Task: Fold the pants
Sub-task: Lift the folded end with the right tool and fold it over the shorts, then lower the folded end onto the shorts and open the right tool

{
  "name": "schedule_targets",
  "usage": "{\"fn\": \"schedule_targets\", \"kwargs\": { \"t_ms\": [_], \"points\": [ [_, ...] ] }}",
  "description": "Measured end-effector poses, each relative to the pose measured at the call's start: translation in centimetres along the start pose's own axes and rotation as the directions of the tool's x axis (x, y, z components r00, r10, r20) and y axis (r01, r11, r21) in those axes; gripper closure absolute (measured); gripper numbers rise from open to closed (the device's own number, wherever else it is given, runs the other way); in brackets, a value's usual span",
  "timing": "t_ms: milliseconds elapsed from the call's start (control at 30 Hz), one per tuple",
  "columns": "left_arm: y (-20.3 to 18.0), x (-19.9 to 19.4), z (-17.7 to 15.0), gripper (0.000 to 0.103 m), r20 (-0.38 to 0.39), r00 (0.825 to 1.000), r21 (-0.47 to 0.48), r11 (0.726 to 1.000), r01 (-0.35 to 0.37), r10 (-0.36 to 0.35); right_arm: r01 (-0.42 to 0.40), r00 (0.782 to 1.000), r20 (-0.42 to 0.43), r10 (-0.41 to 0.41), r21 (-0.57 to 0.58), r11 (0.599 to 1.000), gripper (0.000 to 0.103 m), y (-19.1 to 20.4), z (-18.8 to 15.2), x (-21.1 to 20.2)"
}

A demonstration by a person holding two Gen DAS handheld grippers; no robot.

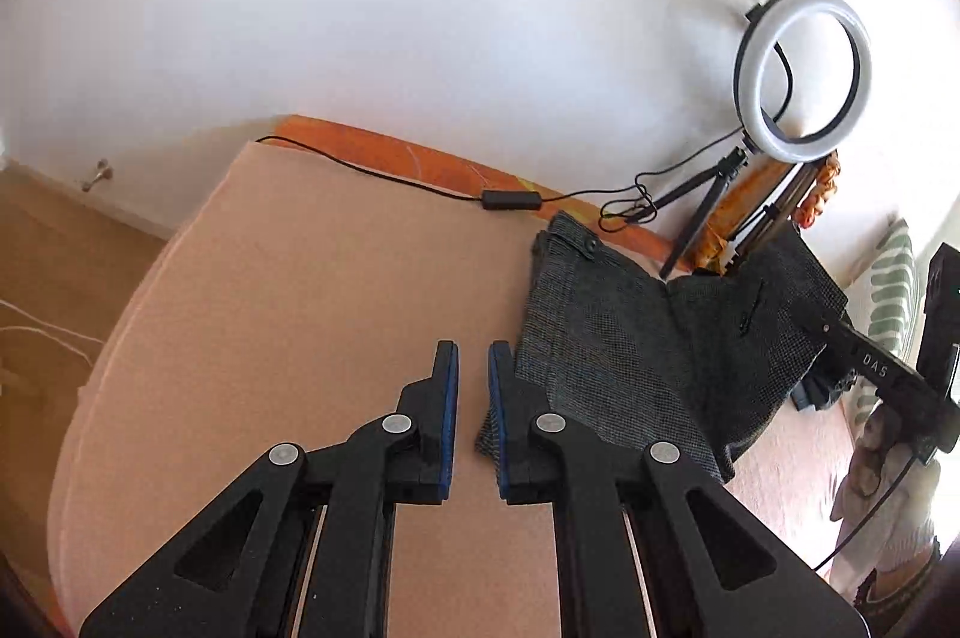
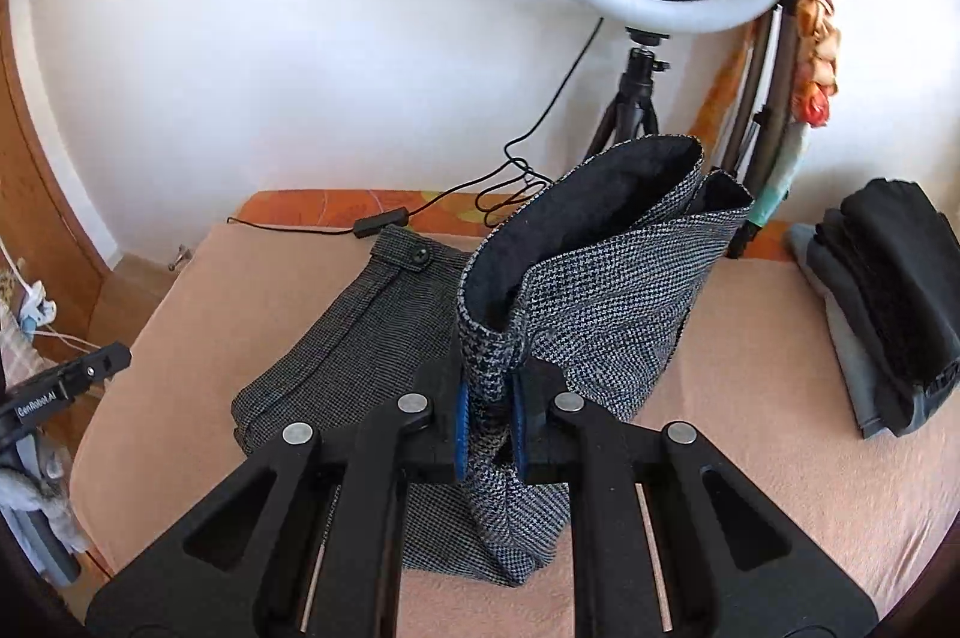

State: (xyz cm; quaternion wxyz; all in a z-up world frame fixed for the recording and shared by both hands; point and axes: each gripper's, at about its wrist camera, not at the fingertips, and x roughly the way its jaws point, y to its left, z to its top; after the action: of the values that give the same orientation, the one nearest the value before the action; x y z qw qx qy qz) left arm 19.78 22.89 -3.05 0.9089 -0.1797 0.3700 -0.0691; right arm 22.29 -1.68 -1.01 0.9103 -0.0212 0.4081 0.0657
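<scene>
Grey checked pants [image 2: 360, 332] lie on the peach bed [image 2: 762, 416], the waistband with its button toward the wall. My right gripper [image 2: 489, 401] is shut on the leg end and holds it up over the rest; the open dark-lined cuffs [image 2: 606, 206] stand above the pads. In the left wrist view the pants [image 1: 606, 338] lie just right of my left gripper [image 1: 473, 351], which is shut with only bare sheet showing in the slit between its blue pads. The right gripper's black body [image 1: 888, 374] shows at that view's right edge.
A ring light on a small tripod [image 2: 636, 92] stands against the white wall, its cable and inline switch [image 1: 510, 200] trailing along the bed's far edge. Folded dark clothes [image 2: 888, 302] are stacked at the right. A wooden door [image 2: 36, 182] is at the left.
</scene>
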Motion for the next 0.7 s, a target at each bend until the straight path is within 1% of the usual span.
{"fn": "schedule_targets", "kwargs": {
  "t_ms": [133, 200, 400, 533, 700],
  "points": [
    [1.6, -0.9, 0.3, 0.095, 0.025, 1.0, -0.046, 0.999, -0.007, 0.008, 0.006, 0.999, -0.031, -0.01, -0.136, 0.991, 0.092, 5.5, -0.3, 2.3],
    [2.1, -1.0, 0.4, 0.095, 0.028, 1.0, -0.06, 0.998, -0.008, 0.01, -0.004, 0.998, -0.058, -0.007, -0.192, 0.981, 0.092, 8.1, -0.8, 3.7],
    [2.6, -1.0, 0.4, 0.095, 0.029, 0.999, -0.067, 0.998, -0.018, 0.02, -0.05, 0.991, -0.131, 0.011, -0.297, 0.953, 0.094, 13.8, -2.6, 7.5],
    [2.8, -1.3, 0.5, 0.095, 0.035, 0.999, -0.073, 0.997, -0.021, 0.024, -0.058, 0.988, -0.158, 0.003, -0.348, 0.936, 0.094, 16.1, -3.9, 8.9],
    [2.7, -1.3, 0.4, 0.095, 0.034, 0.999, -0.067, 0.998, -0.022, 0.024, -0.082, 0.984, -0.175, 0.019, -0.359, 0.93, 0.094, 16.4, -4.5, 9.7]
  ]
}}
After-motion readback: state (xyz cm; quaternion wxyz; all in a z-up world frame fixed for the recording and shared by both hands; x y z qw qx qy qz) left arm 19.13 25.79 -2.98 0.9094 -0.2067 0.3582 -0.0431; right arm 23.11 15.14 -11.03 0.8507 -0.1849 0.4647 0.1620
